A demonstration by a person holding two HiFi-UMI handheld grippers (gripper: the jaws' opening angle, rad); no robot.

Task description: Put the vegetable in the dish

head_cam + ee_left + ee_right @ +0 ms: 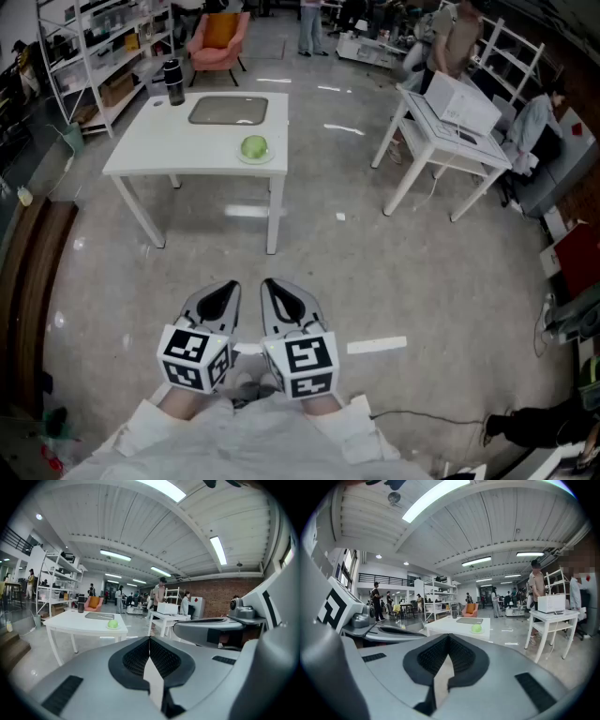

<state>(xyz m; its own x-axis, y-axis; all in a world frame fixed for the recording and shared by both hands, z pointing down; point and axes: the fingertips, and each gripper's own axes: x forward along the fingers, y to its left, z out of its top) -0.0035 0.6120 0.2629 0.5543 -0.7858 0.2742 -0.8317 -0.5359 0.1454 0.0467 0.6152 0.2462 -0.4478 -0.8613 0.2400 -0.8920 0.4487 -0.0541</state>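
A round green vegetable (254,146) rests on a small pale dish (266,157) near the front right corner of a white table (150,150) some way ahead. Both grippers hang close to my body, well short of the table. My left gripper (225,291) and right gripper (274,289) are side by side, both shut and empty. In the left gripper view the vegetable (112,624) appears beyond the closed left gripper (150,641). In the right gripper view the vegetable (476,628) appears past the closed right gripper (449,640).
A flat grey tray (228,111) and a dark flask (173,82) are further back on the table. A second white table (450,141) with boxes stands to the right, with people near it. Shelving (89,47) lines the left side, and an orange armchair (220,37) is behind.
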